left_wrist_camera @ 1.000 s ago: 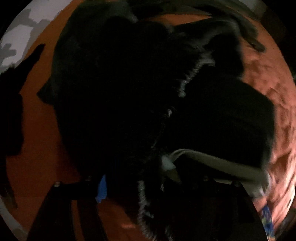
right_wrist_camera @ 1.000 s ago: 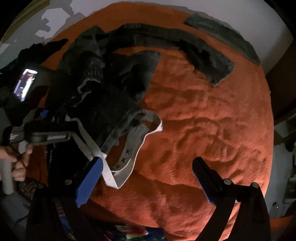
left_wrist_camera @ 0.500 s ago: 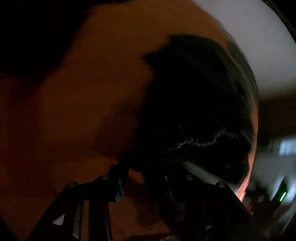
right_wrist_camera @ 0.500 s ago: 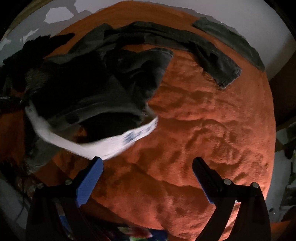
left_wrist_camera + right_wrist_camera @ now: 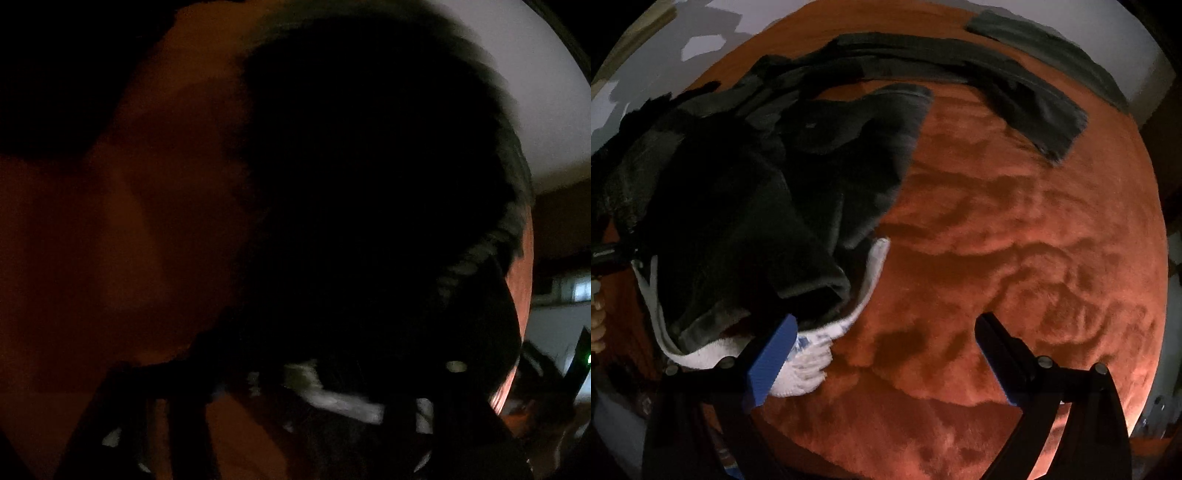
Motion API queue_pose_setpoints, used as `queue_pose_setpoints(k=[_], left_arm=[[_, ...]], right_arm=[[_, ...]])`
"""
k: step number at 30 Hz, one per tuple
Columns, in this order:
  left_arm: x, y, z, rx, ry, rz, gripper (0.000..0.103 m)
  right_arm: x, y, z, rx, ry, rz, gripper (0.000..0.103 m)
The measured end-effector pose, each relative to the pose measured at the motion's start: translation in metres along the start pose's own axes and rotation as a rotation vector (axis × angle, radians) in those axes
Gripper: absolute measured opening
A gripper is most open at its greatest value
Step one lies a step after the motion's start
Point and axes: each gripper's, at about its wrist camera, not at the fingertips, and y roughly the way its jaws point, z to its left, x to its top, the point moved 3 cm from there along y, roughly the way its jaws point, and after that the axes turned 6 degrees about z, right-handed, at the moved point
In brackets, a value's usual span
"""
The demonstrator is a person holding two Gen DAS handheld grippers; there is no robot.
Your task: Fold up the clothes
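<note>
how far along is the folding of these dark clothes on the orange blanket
Early. Nothing looks folded: the dark trousers lie bunched on the orange blanket, one leg sprawled across its far side. In hand: the left gripper, jaws closing, has the white waistband between them. The right gripper is open, empty. All folds remain.

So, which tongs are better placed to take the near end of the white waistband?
Right. The right tongs stand open, and the bunched end of the white waistband lies beside their blue pad. The left tongs are closing with another stretch of that band between them.
</note>
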Motion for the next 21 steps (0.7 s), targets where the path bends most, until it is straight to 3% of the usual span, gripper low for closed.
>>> queue_pose_setpoints(k=[3, 5, 6, 7, 8, 9, 10, 12, 13, 16, 18, 21], left_arm=[[0.000, -0.017, 0.022, -0.153, -0.147, 0.021, 0.029], [-0.002, -0.035, 0.025, -0.219, -0.177, 0.012, 0.028], [-0.002, -0.046, 0.024, -0.236, -0.170, -0.002, 0.028], [-0.001, -0.057, 0.024, -0.257, -0.163, -0.017, 0.028], [0.001, -0.069, 0.024, -0.283, -0.157, -0.034, 0.028], [0.005, -0.082, 0.028, -0.310, -0.157, -0.054, 0.028], [0.011, -0.097, 0.035, -0.338, -0.166, -0.077, 0.028], [0.025, -0.119, 0.059, -0.380, -0.214, -0.121, 0.028], [0.033, -0.127, 0.076, -0.393, -0.254, -0.146, 0.028], [0.050, -0.137, 0.131, -0.422, -0.396, -0.196, 0.028], [0.055, -0.134, 0.162, -0.439, -0.490, -0.208, 0.028], [0.052, -0.123, 0.181, -0.426, -0.573, -0.210, 0.027]], right_arm=[[0.010, 0.008, 0.015, -0.014, -0.069, -0.009, 0.097], [0.016, 0.014, 0.027, -0.011, -0.122, -0.008, 0.091], [0.018, 0.017, 0.032, -0.001, -0.143, 0.001, 0.067], [0.020, 0.018, 0.038, -0.001, -0.161, 0.004, 0.033], [0.022, 0.018, 0.044, -0.004, -0.176, 0.005, 0.024], [0.024, 0.014, 0.048, -0.012, -0.175, -0.016, 0.022], [0.024, 0.006, 0.054, 0.002, -0.163, -0.053, 0.022], [0.020, -0.009, 0.075, 0.120, -0.190, -0.078, 0.023], [0.017, -0.013, 0.088, 0.197, -0.235, -0.055, 0.038], [0.014, -0.022, 0.091, 0.229, -0.297, -0.063, 0.065], [0.012, -0.028, 0.090, 0.235, -0.331, -0.078, 0.067], [0.025, -0.029, 0.050, 0.247, -0.214, -0.116, 0.068]])
